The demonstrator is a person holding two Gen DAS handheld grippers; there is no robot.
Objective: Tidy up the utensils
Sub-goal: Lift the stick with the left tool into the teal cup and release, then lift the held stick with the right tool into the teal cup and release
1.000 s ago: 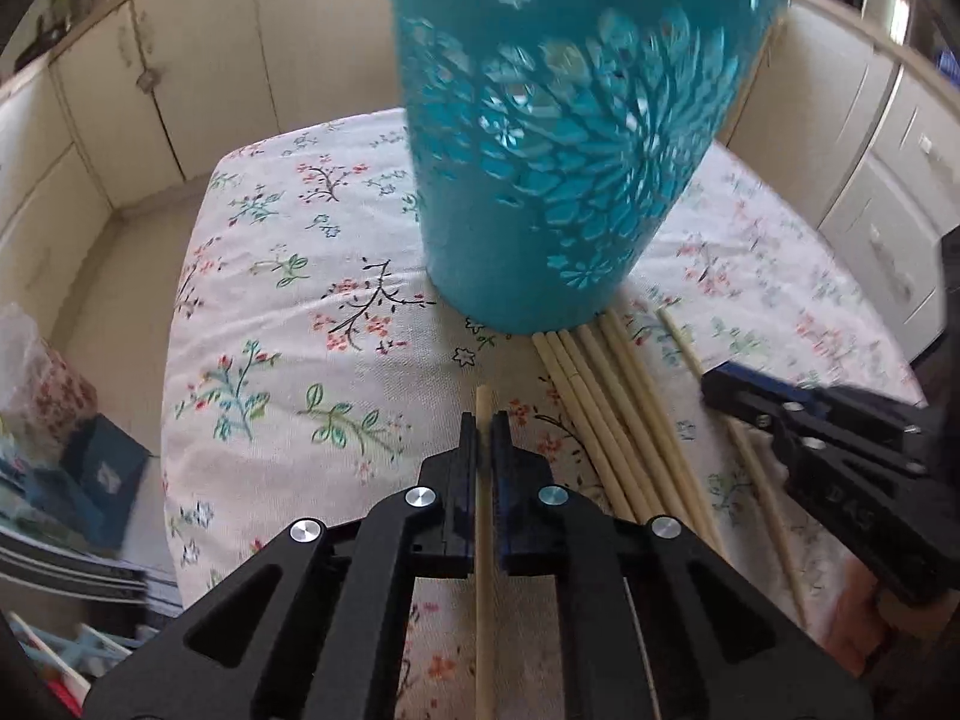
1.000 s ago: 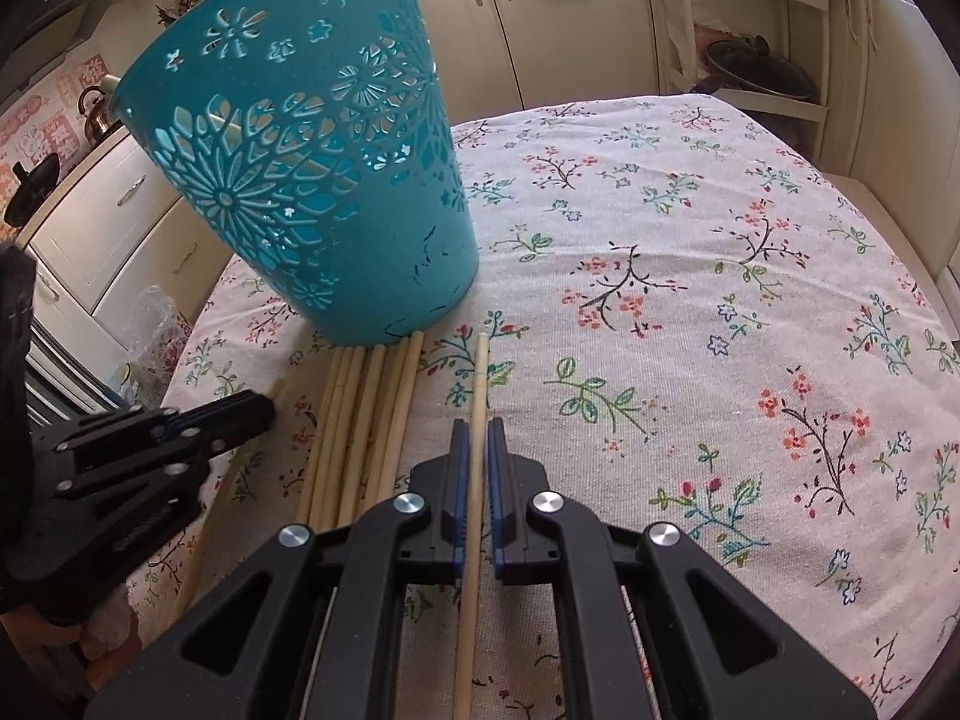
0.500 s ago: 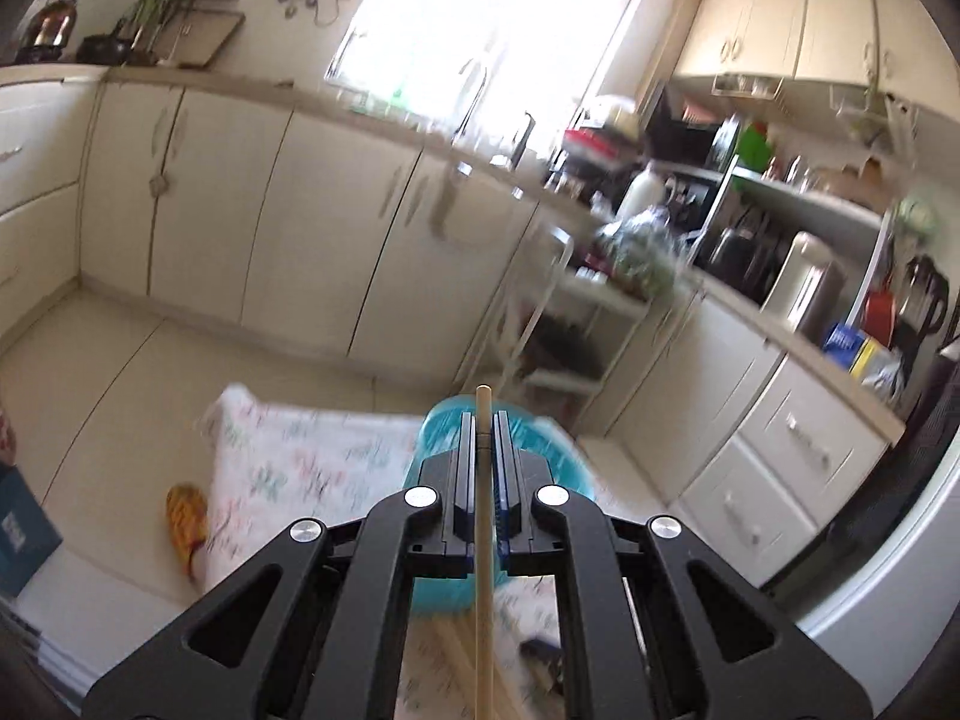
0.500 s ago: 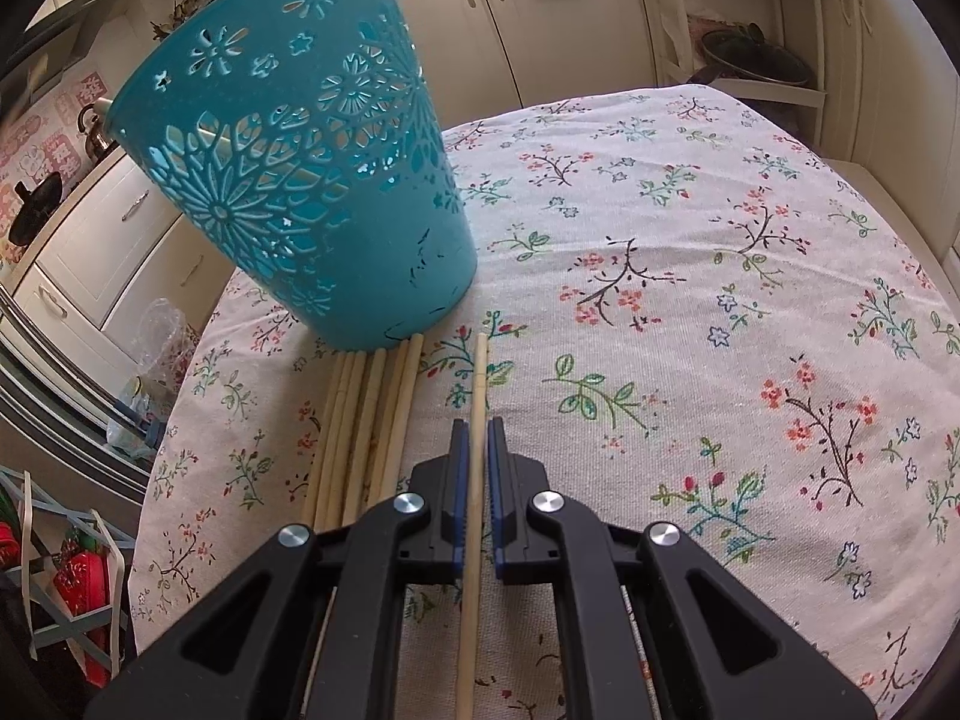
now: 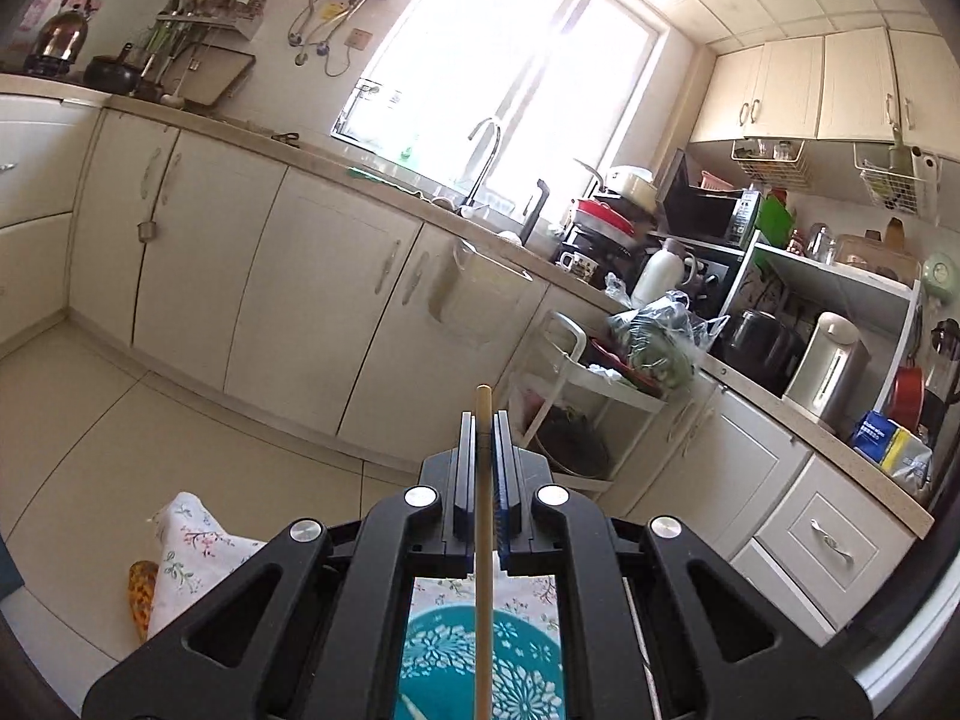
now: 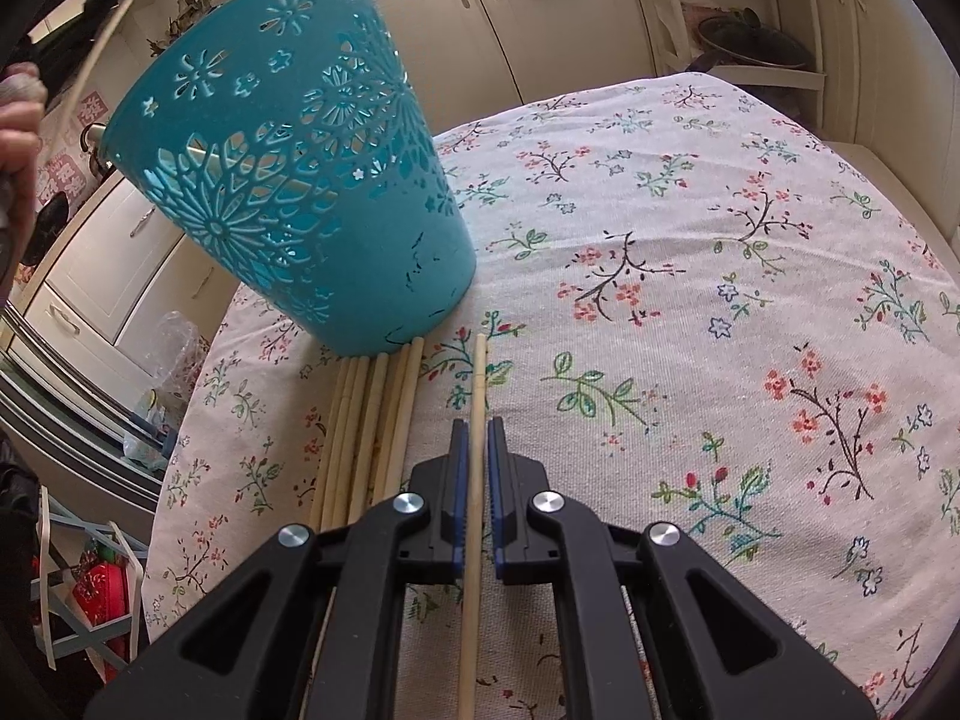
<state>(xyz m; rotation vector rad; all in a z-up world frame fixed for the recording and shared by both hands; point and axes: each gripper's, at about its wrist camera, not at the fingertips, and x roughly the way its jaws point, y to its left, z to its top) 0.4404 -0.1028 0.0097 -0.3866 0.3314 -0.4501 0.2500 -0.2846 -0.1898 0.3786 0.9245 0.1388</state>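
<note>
**Both grippers pinch a chopstick beside the teal holder**

Your left gripper [image 5: 482, 450] is pressed together on a single wooden chopstick [image 5: 483, 540], which runs straight up between the two blue-lined fingers [image 5: 463, 480] and pokes out past their tips. It is raised above the teal cutout holder [image 5: 528, 672], whose flower-patterned wall shows through the gap low in the left wrist view, directly under the stick. In the right wrist view the same stick [image 6: 114, 18] shows as a thin pale line slanting up and to the left of the holder's rim, next to your left hand [image 6: 18, 120] at the frame edge.

Your right gripper [image 6: 478, 438] is closed on a second chopstick [image 6: 477, 396] near the foot of the holder [image 6: 288, 168]. That stick's far end reaches close to the holder's base, just to its right; whether it lies on the cloth or is lifted slightly, you cannot tell.

Just left of that stick, a bundle of loose chopsticks [image 6: 366, 420] lies side by side on the cloth, their far ends touching or almost touching the holder's base. A pale stick is visible through the cutouts inside the holder.

The holder stands on a floral tablecloth [image 6: 720, 300] that spreads away from it to the right. Beyond the holder are cream kitchen cabinets [image 5: 240, 276], a counter with a sink tap [image 5: 483, 156] under a bright window [image 5: 504, 72].
</note>
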